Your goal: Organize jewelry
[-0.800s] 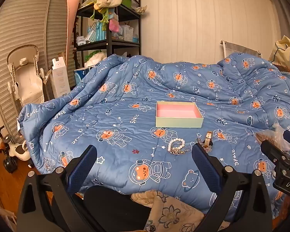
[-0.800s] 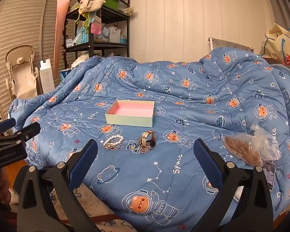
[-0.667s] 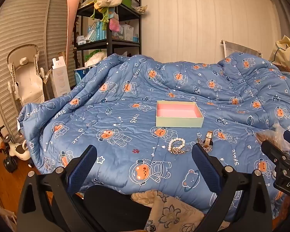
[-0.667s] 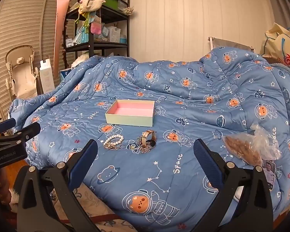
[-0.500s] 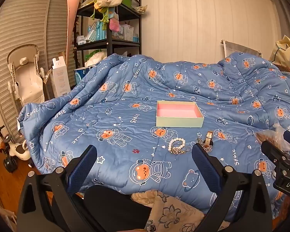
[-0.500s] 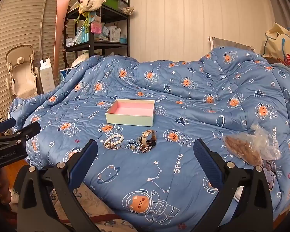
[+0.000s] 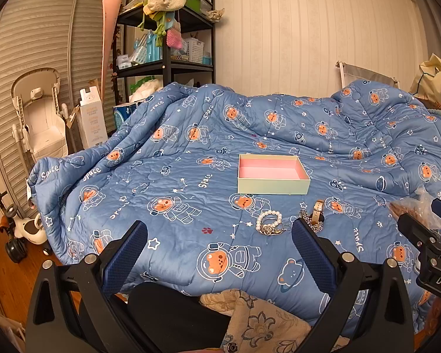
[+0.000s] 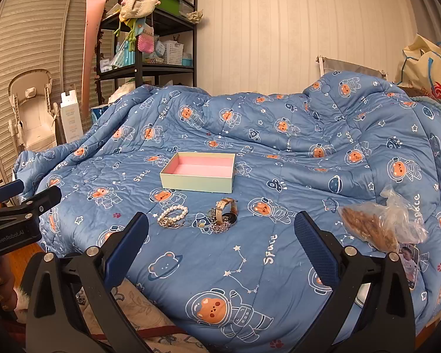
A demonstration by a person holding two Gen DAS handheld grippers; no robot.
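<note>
Both the left gripper (image 7: 219, 250) and the right gripper (image 8: 220, 242) hang over the near edge of the quilt (image 8: 279, 135) with jaws wide apart and nothing between them, a likely start posture. The pearl bracelet (image 8: 173, 214), wristwatch (image 8: 227, 207) and chain (image 8: 220, 228) lie clustered at frame centre, just below the open pink-lined box (image 8: 198, 173), presumably their destination.

My left wrist camera looks forward and a little downward from the bed's near edge, along its own fingers, over the blue bear-print quilt (image 7: 167, 176). My right wrist camera sits further right, facing the same way. Both share the shallow pale-green box with pink lining (image 7: 272, 173) (image 8: 198, 175), at middle distance, and the black metal shelf unit (image 7: 164, 44) (image 8: 144, 53) by the far wall.
</note>
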